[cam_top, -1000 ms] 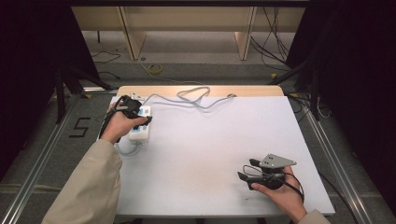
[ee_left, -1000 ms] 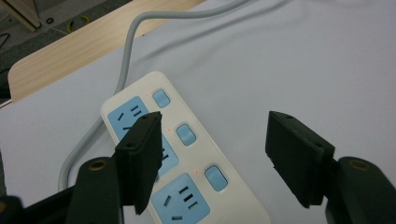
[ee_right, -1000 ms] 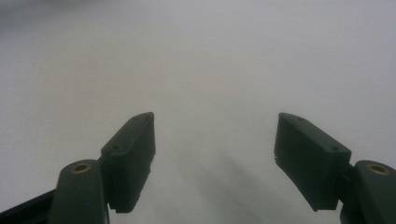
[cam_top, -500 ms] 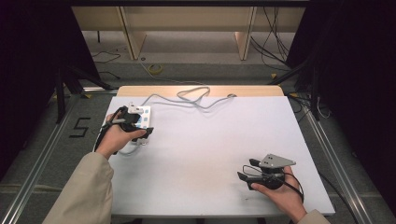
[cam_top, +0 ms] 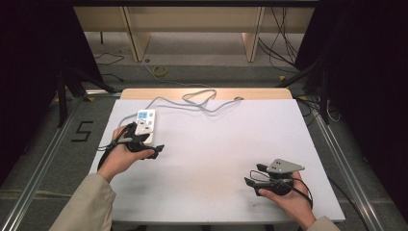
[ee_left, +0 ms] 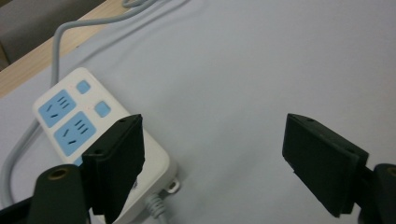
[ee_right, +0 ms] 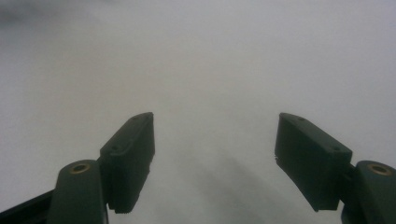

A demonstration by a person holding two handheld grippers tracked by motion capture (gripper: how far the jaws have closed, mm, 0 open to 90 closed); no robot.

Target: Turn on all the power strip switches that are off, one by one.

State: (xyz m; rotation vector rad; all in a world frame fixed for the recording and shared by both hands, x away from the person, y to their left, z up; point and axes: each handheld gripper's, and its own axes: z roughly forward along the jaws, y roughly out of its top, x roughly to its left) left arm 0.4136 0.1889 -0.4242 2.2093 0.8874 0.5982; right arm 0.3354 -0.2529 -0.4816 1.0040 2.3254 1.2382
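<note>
**Power strip at the worktop's left side; both grippers open and empty**

The power strip (cam_top: 145, 122) was a white, rounded-corner plastic block with light blue socket faces and small blue square buttons, smooth and glossy. It lay flat near the left edge of the worktop (cam_top: 216, 144), toward the far left corner. Its grey round cable (cam_top: 192, 98) ran in loose loops along the far edge, where a strip of bare pale wood (cam_top: 207, 93) showed beyond the matt white sheet covering the rest.

The left gripper view showed the socket slots, a small mounting lug at the strip's corner and the cable's ribbed entry, details too small to read from the high view. The high view alone gave the cable's full run and the position of both hands. The right gripper view showed plain, blurred white sheet between its jaws.

The left gripper (cam_top: 146, 147), held in the person's left hand (cam_top: 120, 156) with a beige sleeve (cam_top: 82, 207) behind it, sat just beside the strip's near end, its flat black jaws spread wide and holding nothing; one jaw overlapped the strip in its own view, contact uncertain. The right gripper (cam_top: 255, 175), with the grey three-cornered plate on top, rested low near the near right corner in the right hand (cam_top: 288, 199), jaws likewise apart and empty, pointing left.
</note>
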